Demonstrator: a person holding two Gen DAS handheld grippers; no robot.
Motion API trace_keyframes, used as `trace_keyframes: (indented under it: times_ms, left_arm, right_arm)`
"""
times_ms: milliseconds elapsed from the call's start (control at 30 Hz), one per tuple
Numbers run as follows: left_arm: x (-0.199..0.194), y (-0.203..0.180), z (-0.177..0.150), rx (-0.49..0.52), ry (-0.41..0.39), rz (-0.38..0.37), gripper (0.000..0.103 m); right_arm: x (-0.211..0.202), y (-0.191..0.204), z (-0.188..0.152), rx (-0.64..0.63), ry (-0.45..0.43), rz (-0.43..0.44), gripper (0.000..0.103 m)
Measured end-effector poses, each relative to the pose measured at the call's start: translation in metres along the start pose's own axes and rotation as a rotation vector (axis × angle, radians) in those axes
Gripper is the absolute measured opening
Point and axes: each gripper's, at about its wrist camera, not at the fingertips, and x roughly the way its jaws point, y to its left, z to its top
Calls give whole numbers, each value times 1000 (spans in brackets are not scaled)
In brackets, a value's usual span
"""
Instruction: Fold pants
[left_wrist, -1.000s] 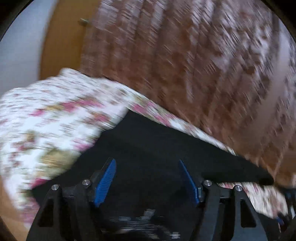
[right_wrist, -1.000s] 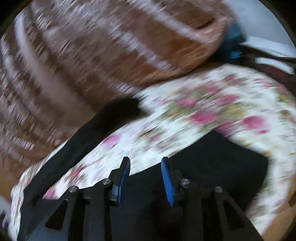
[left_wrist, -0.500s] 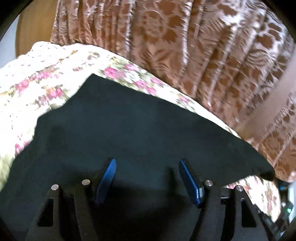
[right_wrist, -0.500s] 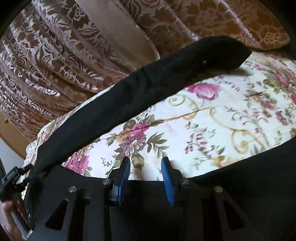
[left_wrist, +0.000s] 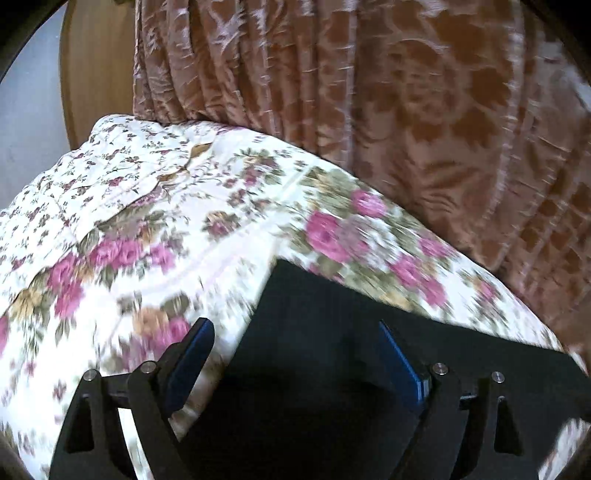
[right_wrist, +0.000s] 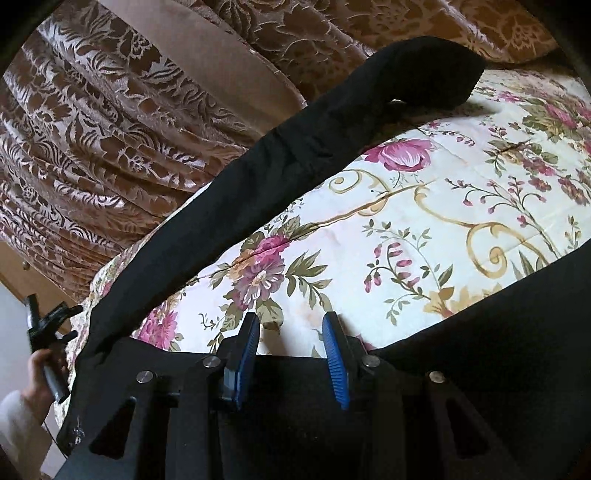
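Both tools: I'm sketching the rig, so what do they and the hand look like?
Left tool and right tool: black angular frames with triangular cutouts, silver screw heads, ribbed blue pads. A bare hand in a white sleeve grips a black handle.

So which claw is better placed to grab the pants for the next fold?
Probably the left claw: it is open right over a corner of the black pants. The right claw opens toward the bare floral bedspread.

Pants (right_wrist: 229, 206) on the bedspread (right_wrist: 424, 221), curtain (right_wrist: 110, 129) behind, one leg along its far edge.
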Motion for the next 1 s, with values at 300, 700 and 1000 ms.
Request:
trace_keyframes:
  times_ms: [300,700,1000]
  left_arm:
    - [53,12,23,-30,96,-29,85]
    - [40,-18,9,146,28,-32,14]
    - [-62,-1,-22,34,-78,-288,13]
  right_arm:
    - [-1,0,-1,3,-13,9,36]
    - [1,-2,-1,7,-18,12,36]
    - [1,-2,-1,9,-21,18,36]
